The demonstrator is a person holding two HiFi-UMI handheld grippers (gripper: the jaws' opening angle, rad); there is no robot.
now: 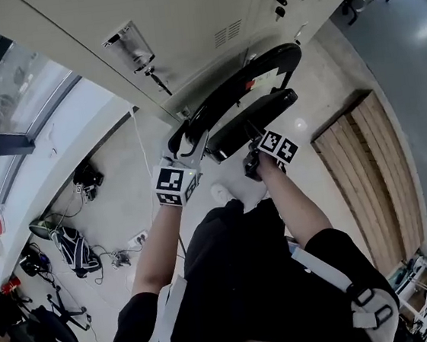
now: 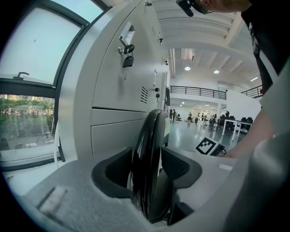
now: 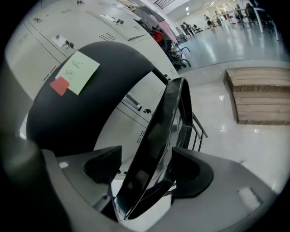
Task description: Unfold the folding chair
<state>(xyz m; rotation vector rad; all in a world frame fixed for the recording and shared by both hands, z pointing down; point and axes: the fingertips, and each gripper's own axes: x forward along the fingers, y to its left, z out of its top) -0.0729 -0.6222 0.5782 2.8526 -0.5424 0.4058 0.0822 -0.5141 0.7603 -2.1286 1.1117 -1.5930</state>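
Here the left hand-held gripper [image 2: 147,168] is closed on the rim of the backrest [image 2: 149,136] of the folding chair [image 1: 259,69], which stands on the floor [image 1: 319,93] close by the lockers [image 1: 181,17]. Just to its right, the right hand-held gripper [image 3: 147,170] gapes wide, with the edge of the seat [image 3: 158,131] between its jaws but not clamped.

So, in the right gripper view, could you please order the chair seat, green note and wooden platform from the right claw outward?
1. chair seat, between the right claw's jaws.
2. green note, upper left, on backrest.
3. wooden platform, floor, right.
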